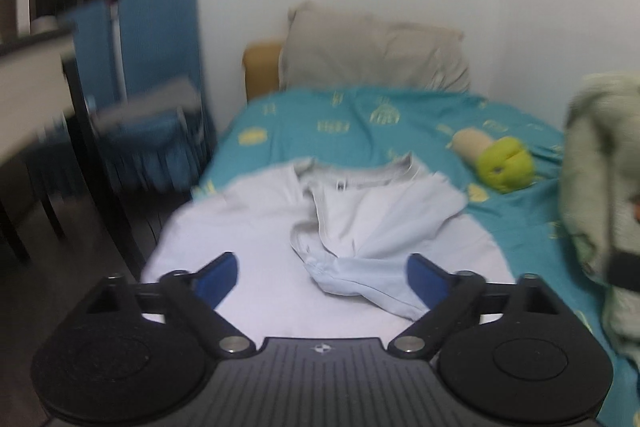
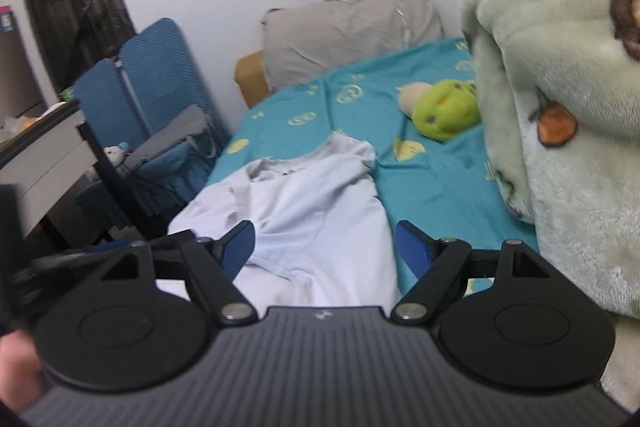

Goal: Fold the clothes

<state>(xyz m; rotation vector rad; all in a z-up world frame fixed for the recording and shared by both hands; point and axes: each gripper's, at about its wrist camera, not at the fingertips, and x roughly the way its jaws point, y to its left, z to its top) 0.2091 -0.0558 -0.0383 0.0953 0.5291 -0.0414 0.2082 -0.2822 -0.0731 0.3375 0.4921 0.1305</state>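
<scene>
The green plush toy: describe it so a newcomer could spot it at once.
Start at the bed's teal patterned sheet. Below the grey pillow, beside the pale green fleece blanket, lies the lime-green plush toy with a beige end. It is the only bright, rounded thing; the pale shirt lies flat.

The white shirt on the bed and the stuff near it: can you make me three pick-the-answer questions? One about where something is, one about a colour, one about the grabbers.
1. Where does the white shirt lie?
A. on the teal sheet
B. on the blue chair
C. on the grey pillow

2. What colour is the plush toy on the bed?
A. red
B. green
C. purple

3. How do the left gripper and right gripper stand?
A. both shut on the shirt
B. one open, one shut
C. both open, holding nothing

Answers: 1 A, the shirt is spread over the sheet. 2 B, its body is bright green. 3 C, each pair of blue fingers is wide apart.
</scene>
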